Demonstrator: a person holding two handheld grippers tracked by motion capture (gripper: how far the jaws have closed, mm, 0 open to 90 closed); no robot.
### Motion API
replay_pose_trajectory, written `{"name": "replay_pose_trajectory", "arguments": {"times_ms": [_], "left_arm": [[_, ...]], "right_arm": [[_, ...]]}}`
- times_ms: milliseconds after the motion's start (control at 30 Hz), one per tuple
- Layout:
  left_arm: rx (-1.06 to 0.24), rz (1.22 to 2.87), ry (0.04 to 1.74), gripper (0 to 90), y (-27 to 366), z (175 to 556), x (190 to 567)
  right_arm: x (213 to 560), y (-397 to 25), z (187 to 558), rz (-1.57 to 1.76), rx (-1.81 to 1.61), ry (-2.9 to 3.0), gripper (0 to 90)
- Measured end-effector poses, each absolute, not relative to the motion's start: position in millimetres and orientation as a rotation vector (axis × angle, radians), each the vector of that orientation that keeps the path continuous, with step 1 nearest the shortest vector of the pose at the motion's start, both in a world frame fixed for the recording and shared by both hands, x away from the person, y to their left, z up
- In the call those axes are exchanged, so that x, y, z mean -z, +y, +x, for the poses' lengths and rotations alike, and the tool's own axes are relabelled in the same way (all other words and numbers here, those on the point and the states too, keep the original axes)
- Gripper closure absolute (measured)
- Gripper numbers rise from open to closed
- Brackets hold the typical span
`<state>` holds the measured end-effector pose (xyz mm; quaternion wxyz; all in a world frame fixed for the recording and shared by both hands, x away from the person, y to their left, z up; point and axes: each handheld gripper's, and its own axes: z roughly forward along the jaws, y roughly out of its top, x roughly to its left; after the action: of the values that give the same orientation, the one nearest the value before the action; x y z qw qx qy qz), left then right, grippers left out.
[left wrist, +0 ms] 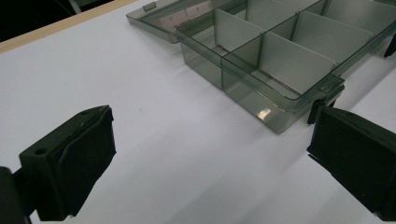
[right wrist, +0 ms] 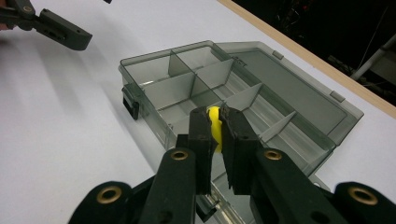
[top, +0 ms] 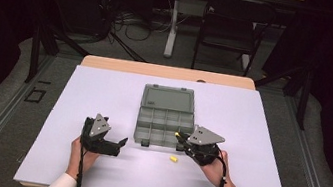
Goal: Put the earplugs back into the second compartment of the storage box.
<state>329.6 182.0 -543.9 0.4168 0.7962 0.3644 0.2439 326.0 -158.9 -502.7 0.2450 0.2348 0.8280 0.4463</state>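
A clear grey compartment box point(top: 164, 123) lies open mid-table with its lid point(top: 168, 99) folded flat behind it. My right gripper point(top: 180, 137) is shut on a small yellow piece point(right wrist: 214, 122) and holds it over the box's near right corner point(right wrist: 261, 116). A second yellow piece point(top: 173, 159) lies loose on the white sheet in front of the box. My left gripper point(top: 114, 139) rests on the table left of the box, jaws spread wide with nothing between them point(left wrist: 210, 158). The compartments point(left wrist: 285, 56) that I can see hold nothing.
The white sheet point(top: 103, 93) covers the table, and a wooden edge point(top: 168, 71) shows at the far side. Beyond it stand a dark chair point(top: 230, 28) and loose cables point(top: 130, 22) on the floor. My left gripper point(right wrist: 51, 23) also shows far off in the right gripper view.
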Motion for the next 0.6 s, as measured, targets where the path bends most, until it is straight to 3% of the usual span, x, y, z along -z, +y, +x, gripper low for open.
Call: {"name": "replay_pose_trajectory", "arguments": {"times_ms": [600], "left_arm": [[-0.619,1.998,0.912,0.0,183,329,543]], "right_arm": [[496,-151,338,0.634,-1.219,2.245,82.4]]}}
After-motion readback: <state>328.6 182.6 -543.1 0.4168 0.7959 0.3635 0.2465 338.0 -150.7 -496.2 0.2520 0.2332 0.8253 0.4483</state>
